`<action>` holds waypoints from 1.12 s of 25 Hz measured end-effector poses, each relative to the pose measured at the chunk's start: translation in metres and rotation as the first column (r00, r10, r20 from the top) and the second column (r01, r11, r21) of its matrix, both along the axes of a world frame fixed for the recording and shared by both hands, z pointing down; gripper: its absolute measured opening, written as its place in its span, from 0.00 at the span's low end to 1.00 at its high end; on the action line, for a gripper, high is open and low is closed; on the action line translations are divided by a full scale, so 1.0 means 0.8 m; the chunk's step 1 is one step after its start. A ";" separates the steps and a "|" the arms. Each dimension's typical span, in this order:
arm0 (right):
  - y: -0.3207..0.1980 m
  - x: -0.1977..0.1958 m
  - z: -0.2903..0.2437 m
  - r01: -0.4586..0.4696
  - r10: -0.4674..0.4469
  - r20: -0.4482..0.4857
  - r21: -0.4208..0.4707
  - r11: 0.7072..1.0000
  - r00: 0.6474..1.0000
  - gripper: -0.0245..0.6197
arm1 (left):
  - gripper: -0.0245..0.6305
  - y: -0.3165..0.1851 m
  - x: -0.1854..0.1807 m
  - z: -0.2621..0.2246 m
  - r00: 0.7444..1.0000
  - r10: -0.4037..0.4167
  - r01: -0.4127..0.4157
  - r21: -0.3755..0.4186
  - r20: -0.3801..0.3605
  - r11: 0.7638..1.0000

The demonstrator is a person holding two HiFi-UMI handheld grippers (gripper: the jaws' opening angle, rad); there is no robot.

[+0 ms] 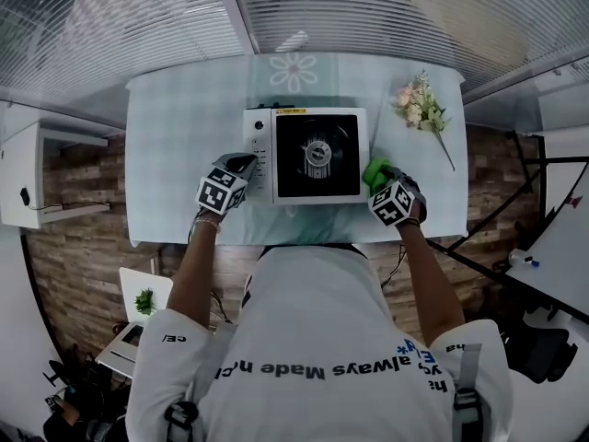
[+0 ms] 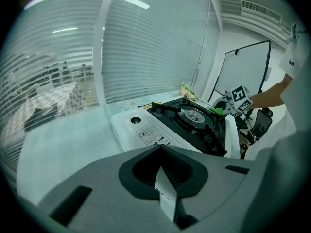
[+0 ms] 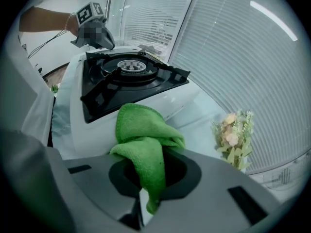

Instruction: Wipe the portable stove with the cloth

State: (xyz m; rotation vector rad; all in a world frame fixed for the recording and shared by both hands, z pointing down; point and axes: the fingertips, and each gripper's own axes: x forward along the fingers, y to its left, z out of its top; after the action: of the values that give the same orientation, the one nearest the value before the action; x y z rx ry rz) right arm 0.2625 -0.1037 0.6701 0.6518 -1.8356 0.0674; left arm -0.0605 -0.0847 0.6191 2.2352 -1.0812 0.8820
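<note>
right gripper (image 1: 381,180): jaws pressed together on a fold of cloth, at the stove's front right corner.
cloth (image 3: 146,144): green and bunched. most of it bulges ahead of the jaws and one tail hangs below them. it sits just at the stove's white right edge, and i cannot tell whether it touches.
stove (image 1: 260,178): white body with a black top, square on the table, its control strip on the left.
burner (image 1: 318,152): centre of the black top, with raised pan supports around it.
left gripper (image 1: 245,164): jaws closed on nothing, tip at the control strip; contact is unclear.
table (image 1: 184,136): pale and bare around the stove.
flowers (image 1: 421,107): small bunch lying near the stove's right side.
stage: wiping looks about to begin or is at the edge.
risk, snag: the loose bulge may catch on the pan supports and pull free of the thin pinch.
risk, slide: a hard stroke may shove the stove if the left gripper does not brace it.
risk, flowers: a wide outward sweep may brush them.
</note>
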 end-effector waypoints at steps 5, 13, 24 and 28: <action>-0.035 -0.007 0.002 -0.001 0.001 -0.005 0.010 1.000 1.000 0.08 | 0.05 0.000 0.000 0.000 1.000 -0.007 0.007 0.003 -0.013 1.000; -0.100 -0.017 0.002 0.012 -0.011 -0.031 0.036 0.999 0.999 0.08 | 0.05 0.000 0.001 -0.001 0.999 -0.010 0.010 0.003 -0.039 1.000; -0.166 -0.030 0.004 0.010 -0.008 -0.044 0.044 0.999 0.999 0.08 | 0.05 -0.001 0.000 -0.004 0.996 -0.003 0.004 0.003 -0.085 1.000; -0.183 -0.032 0.005 0.010 -0.008 -0.043 0.045 0.999 0.999 0.08 | 0.05 -0.001 0.000 -0.004 0.995 -0.004 0.004 0.002 -0.104 1.000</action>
State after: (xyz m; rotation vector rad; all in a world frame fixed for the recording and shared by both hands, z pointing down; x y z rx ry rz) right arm 0.2369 -0.2501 0.6743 0.6717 -1.8031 0.0057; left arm -0.0603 -0.0855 0.6157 2.2533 -1.0390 0.7545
